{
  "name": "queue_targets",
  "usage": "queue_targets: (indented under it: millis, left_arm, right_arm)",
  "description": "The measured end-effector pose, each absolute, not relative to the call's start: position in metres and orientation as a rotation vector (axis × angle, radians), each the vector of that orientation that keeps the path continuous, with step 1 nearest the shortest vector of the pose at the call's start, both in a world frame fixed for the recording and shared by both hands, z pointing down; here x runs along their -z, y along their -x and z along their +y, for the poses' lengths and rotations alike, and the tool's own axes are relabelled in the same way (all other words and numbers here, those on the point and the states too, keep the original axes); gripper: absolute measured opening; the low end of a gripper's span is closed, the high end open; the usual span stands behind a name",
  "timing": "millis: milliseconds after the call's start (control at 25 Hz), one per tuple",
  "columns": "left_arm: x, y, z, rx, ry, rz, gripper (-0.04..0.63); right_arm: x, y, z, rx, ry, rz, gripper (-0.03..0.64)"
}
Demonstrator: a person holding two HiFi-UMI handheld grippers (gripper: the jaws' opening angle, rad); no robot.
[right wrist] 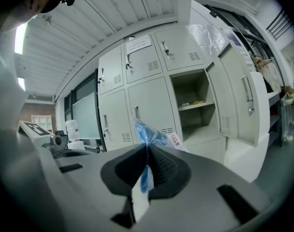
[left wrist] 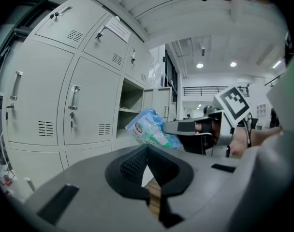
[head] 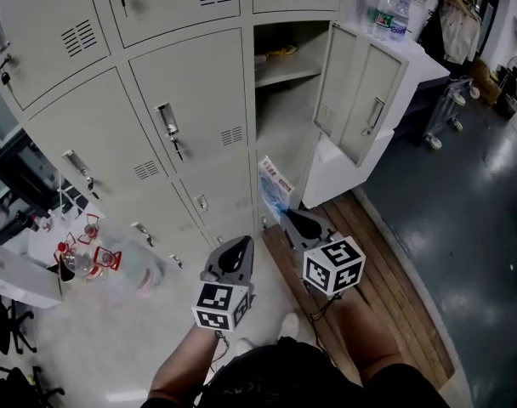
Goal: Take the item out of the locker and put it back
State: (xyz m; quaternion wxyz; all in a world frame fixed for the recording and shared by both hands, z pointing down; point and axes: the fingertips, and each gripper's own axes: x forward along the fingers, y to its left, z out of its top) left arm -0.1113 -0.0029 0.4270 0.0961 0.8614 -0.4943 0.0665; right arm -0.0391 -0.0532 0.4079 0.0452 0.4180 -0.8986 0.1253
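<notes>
Right gripper view: the blue plastic packet (right wrist: 152, 135) is being pinched by one thin edge, with the right gripper (right wrist: 148, 151) nearly closed on the film and the rest of the pack sticking out past the tips. The packet is hanging in the air outside the locker, low in front of the open compartment (head: 284, 113) and touching nothing else.

The left gripper (head: 240, 246) is hovering just beside it, jaws together and holding nothing.

Judgement: the item is out, so the return is what remains. The grip is on soft film only, so the pack is likely to swing. It should be carried in slowly and level, passing between the compartment's left wall and the open door (head: 360, 100), and set flat on the compartment floor before the jaws part. The upper shelf (head: 288, 70) is already carrying a small yellow thing (head: 281, 52).

Surroundings: grey lockers with latch handles are running along the left. The person is standing by a strip of wooden planks (head: 386, 300), with dark glossy flooring (head: 471, 211) beyond. Bottles (head: 386, 14) are standing on the white cabinet behind the door.
</notes>
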Motion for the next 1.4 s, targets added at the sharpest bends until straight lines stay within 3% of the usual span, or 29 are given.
queue_targets:
  millis: [560,1400]
  left_arm:
    - [-0.433,0.146,0.040,-0.204,-2.613,-1.353,0.003]
    - [-0.435,0.115,0.026,-0.195,-2.611,-1.332,0.003]
  right_arm:
    - [-0.425,0.074,0.001,-0.450,-1.378,-2.702,0.014]
    - [-0.423,0.043,-0.008,-0.407,-1.379,-2.684,0.014]
